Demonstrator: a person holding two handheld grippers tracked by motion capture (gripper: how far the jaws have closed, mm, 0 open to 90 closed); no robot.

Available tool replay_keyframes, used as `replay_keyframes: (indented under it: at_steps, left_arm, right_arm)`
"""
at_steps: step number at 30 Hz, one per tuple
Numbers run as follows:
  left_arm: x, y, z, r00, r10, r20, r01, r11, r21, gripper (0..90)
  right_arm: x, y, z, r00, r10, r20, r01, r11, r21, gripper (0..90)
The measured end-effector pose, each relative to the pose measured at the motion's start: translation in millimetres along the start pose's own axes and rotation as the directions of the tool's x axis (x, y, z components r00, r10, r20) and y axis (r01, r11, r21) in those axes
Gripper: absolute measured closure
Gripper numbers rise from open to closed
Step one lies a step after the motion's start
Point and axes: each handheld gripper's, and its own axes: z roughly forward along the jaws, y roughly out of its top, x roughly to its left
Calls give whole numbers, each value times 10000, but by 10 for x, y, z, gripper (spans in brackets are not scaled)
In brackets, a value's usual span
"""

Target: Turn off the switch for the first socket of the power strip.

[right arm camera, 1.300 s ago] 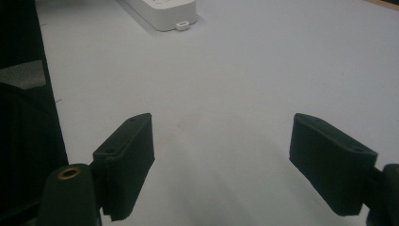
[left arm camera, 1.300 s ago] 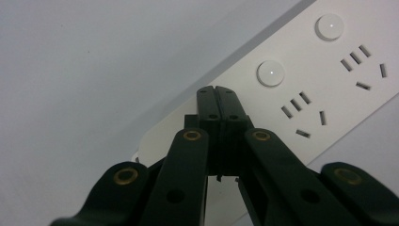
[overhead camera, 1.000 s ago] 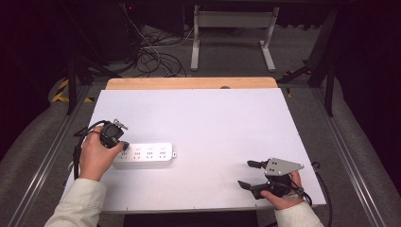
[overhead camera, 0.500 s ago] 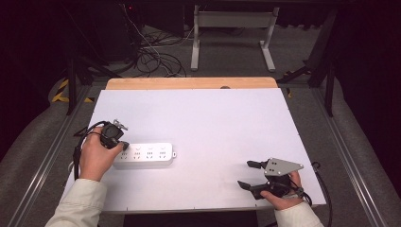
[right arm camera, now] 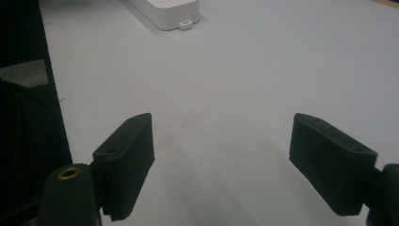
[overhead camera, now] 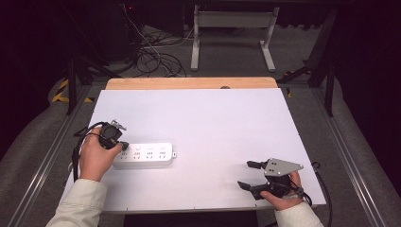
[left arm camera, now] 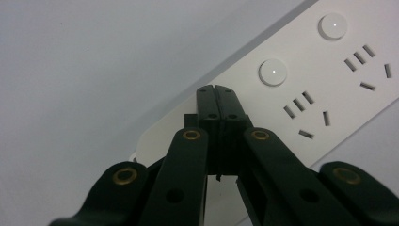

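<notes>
White power strip (overhead camera: 144, 155): lies flat on the bench (overhead camera: 213, 118), left of centre, near the front edge; four socket groups, each with a round button.

Left hand-held gripper (overhead camera: 124, 145): jaws pressed together, tips on the strip's left end; no visible shift from a second ago. Judged: pressing or steadying that end, possibly a switch hidden beneath the tips.

Right hand-held gripper (overhead camera: 248, 175): jaws wide, empty, unmoved, well apart from the strip.

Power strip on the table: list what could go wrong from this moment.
1. The left gripper, jaws shut, sits over the power strip near a round button; a push could miss it or slide the unheld strip.
2. The right gripper rests open, far from the strip, so it cannot steady it.
</notes>
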Motion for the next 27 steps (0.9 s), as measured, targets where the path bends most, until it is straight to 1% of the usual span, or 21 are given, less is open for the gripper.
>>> replay_keyframes:
  at_steps: [2,4,7,8,10,11,12,13,14,16,17,19,20,25,27]
  left_arm:
    - [-12,2,-1,9999,69,-112,-69,10000,43,900]
    - [-24,3,9,9998,52,-179,-51,10000,45,900]
    - [-31,-13,10,9998,30,-193,-31,10000,-60,900]
    - [-21,-19,5,9999,-7,-135,6,10000,-99,900]
    - [10,-35,-8,9999,-159,-3,159,9995,-287,900]
    - [18,-47,-47,9995,-320,71,323,9982,-500,900]
    - [20,-53,-80,9995,-315,-63,311,9980,-553,900]
    - [24,-58,-121,9996,-289,-70,282,9965,-782,900]
    - [14,-62,-155,9992,-384,114,393,9948,-941,900]
    - [-1,-51,-213,9998,-203,-18,199,9934,-1131,900]
    - [-19,-47,-226,9998,-209,22,210,9928,-1181,900]
    - [-38,-38,-236,9999,-93,43,97,9932,-1162,900]
    - [-47,-39,-237,9998,-118,151,135,9932,-1159,900]
    - [-62,-48,-296,9998,-66,181,88,9919,-1267,900]
    - [-61,-49,-315,9995,-79,317,122,9904,-1374,900]
  right_arm:
    - [0,0,1,10000,-4,2,4,10000,3,231]
    - [1,1,2,10000,-3,-4,3,10000,11,231]
    - [4,1,0,10000,-9,4,9,10000,40,231]
    - [3,1,-2,10000,-19,0,19,10000,32,231]
    - [2,1,-5,10000,-9,5,9,10000,14,231]
    - [1,1,-7,10000,-3,13,3,10000,11,231]
    - [-1,0,-8,10000,3,17,-3,10000,8,231]
    - [-3,-1,-6,10000,8,5,-8,10000,-5,231]
    - [-7,-2,-4,10000,8,8,-8,10000,1,231]
    - [-15,-3,4,10000,36,5,-36,10000,32,231]
    - [-16,-3,7,10000,34,2,-34,10000,43,231]
    - [-13,-2,6,10000,25,5,-25,10000,46,231]
    - [-10,-2,4,10000,27,15,-28,10000,39,231]
    - [-8,-2,-2,10000,8,20,-8,10000,16,231]
    - [-9,-2,-1,10000,6,18,-6,10000,13,231]
